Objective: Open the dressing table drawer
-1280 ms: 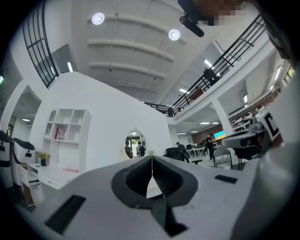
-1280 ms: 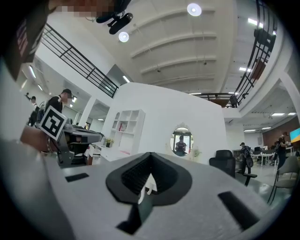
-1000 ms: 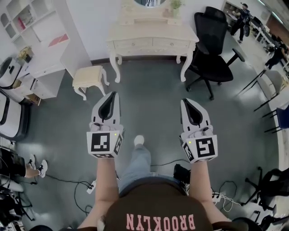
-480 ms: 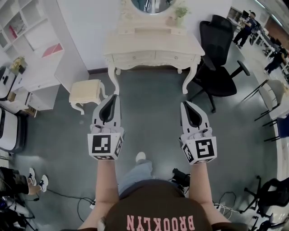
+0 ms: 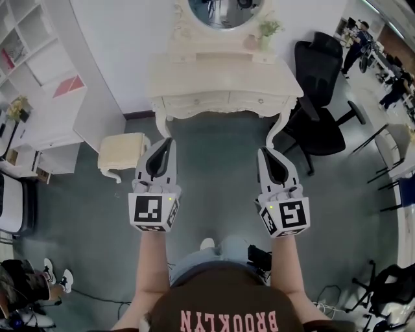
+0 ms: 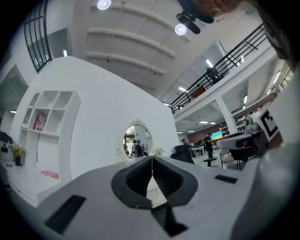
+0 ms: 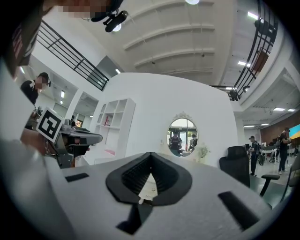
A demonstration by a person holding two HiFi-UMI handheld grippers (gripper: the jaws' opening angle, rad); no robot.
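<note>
A cream dressing table (image 5: 224, 74) with two shut front drawers (image 5: 198, 102) and an oval mirror (image 5: 224, 10) stands against the white wall ahead. In the head view my left gripper (image 5: 166, 141) and right gripper (image 5: 263, 153) are held side by side in the air, pointing at the table and still short of its front. Both are shut and hold nothing. In the left gripper view the jaws of the left gripper (image 6: 152, 157) meet below the mirror (image 6: 137, 145). The right gripper (image 7: 151, 153) likewise shows its jaws touching, with the mirror (image 7: 183, 136) beyond.
A small cream stool (image 5: 122, 154) stands left of the table, close to my left gripper. A black office chair (image 5: 324, 110) is at the table's right. White shelving (image 5: 39, 78) lines the left wall. Cables lie on the floor near the person's feet (image 5: 207, 244).
The person has walked forward: the dressing table, stool and chair have come nearer in the head view. Both grippers stay shut, held in the same pose.
</note>
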